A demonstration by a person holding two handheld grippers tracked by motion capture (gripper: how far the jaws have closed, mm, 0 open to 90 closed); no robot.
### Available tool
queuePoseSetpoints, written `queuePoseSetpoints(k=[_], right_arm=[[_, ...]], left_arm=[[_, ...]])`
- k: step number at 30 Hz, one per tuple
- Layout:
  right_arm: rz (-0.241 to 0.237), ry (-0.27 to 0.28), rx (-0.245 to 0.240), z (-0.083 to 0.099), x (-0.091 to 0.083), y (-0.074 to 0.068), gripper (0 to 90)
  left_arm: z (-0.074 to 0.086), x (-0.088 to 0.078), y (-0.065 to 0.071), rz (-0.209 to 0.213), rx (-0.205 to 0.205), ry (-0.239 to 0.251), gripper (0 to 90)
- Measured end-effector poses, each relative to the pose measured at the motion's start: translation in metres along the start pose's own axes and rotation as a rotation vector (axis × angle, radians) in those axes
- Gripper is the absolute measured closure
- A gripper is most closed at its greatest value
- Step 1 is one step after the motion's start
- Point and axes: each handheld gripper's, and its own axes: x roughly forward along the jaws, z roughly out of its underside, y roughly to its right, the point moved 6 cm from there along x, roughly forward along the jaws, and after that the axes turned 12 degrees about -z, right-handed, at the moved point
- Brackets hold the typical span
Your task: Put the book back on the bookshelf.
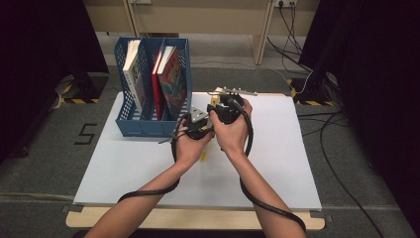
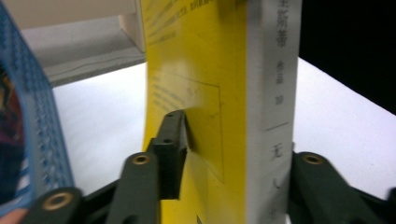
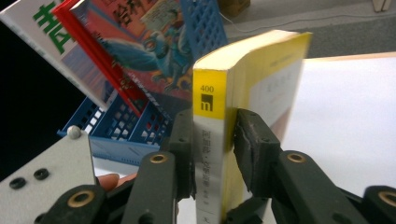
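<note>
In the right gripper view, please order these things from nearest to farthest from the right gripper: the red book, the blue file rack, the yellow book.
1. The yellow book: between the right gripper's jaws, spine toward the camera.
2. The blue file rack: behind, to the left.
3. The red book: leaning in that rack; it and the rack are nearly too close to call.

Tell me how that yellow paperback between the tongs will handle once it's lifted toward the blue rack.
The yellow paperback looks thick, with a soft cover, so it should hold its shape yet flex a little near the edges. Its cover looks glossy in the left gripper view, so the pads might slip. Standing on edge, it would probably tip over if released.
</note>
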Motion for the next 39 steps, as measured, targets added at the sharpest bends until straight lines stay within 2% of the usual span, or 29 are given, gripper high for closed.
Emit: queuePoseSetpoints(k=[3, 6, 7, 13, 22, 26, 30, 32, 36, 39], right_arm=[[-0.008, -0.004, -0.016, 0.001, 0.002, -0.006, 66.9], [-0.027, -0.012, -0.018, 0.002, 0.006, -0.011, 62.9], [-0.032, -0.011, -0.014, 0.002, 0.006, -0.012, 62.1], [-0.087, 0.0, 0.003, -0.001, 0.003, -0.016, 63.8], [-0.112, 0.061, 0.002, -0.012, -0.015, -0.009, 62.7], [-0.084, 0.071, -0.005, -0.013, -0.022, 0.003, 61.4], [-0.049, 0.058, -0.036, -0.009, -0.025, 0.018, 57.5], [-0.015, 0.059, -0.058, -0.007, -0.027, 0.026, 56.9], [0.015, 0.042, -0.059, 0.0, -0.027, 0.041, 55.5], [0.027, 0.029, -0.04, 0.007, -0.025, 0.049, 54.8]], left_arm=[[0.001, -0.004, -0.005, -0.007, -0.011, -0.014, 65.0], [0.002, -0.008, -0.013, -0.022, 0.015, -0.011, 73.6], [0.003, -0.009, -0.015, -0.014, 0.007, -0.006, 74.6], [0.002, -0.012, -0.021, -0.007, 0.008, 0.004, 75.0], [0.003, -0.016, -0.032, 0.004, 0.001, 0.029, 75.0], [0.004, -0.021, -0.039, -0.001, 0.001, 0.048, 75.0], [0.008, -0.028, -0.049, -0.009, 0.001, 0.068, 74.9], [0.01, -0.032, -0.054, -0.016, 0.004, 0.075, 74.9], [0.016, -0.037, -0.064, -0.022, 0.0, 0.086, 74.9], [0.021, -0.04, -0.068, -0.026, -0.003, 0.093, 74.8]])
